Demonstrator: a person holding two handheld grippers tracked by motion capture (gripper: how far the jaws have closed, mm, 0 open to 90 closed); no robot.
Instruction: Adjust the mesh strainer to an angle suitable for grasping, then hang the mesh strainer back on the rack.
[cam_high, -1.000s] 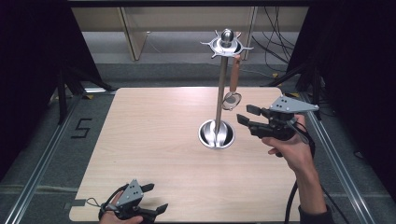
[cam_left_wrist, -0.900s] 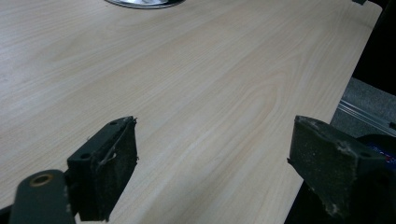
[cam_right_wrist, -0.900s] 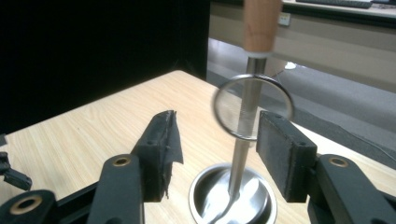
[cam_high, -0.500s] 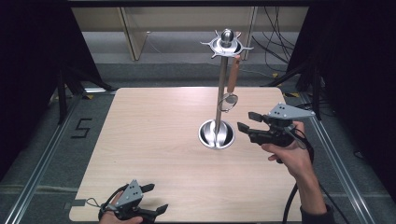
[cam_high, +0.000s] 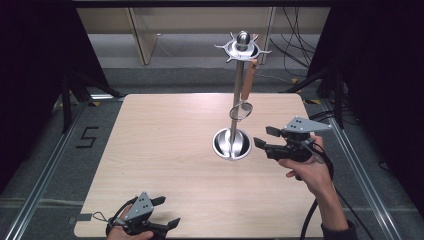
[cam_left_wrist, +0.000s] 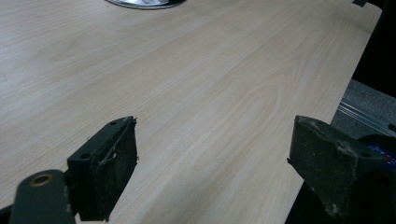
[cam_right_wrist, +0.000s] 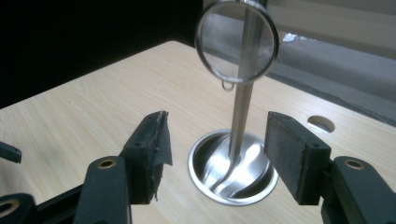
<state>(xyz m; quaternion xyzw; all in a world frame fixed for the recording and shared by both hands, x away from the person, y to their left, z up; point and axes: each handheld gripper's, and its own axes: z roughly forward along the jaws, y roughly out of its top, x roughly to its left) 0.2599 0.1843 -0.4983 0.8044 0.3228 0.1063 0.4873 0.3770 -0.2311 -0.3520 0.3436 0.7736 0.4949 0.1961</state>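
Note:
A steel utensil stand (cam_high: 235, 107) rises from a round dish base (cam_high: 231, 145) right of the table's middle. From a hook on its top ring hangs a small mesh strainer (cam_high: 241, 110) with a wooden handle. My right gripper (cam_high: 264, 136) hovers just right of the base, and its jaws have just been opening with nothing between them. In the right gripper view the open jaws (cam_right_wrist: 222, 140) frame the pole and base (cam_right_wrist: 233, 175), with the strainer (cam_right_wrist: 236, 42) above them. My left gripper (cam_high: 167, 211) rests open at the table's near left edge, its jaws (cam_left_wrist: 215, 154) over bare wood.
The light wooden table (cam_high: 165, 150) ends close to the right of the right hand. A round hole (cam_right_wrist: 321, 123) is cut in the tabletop beyond the base. Dark curtains stand on both sides, and cables lie on the floor at the back right.
The right gripper has sunk from the strainer's height to just above the base, and its jaws stand a little wider. The left gripper has stayed put.

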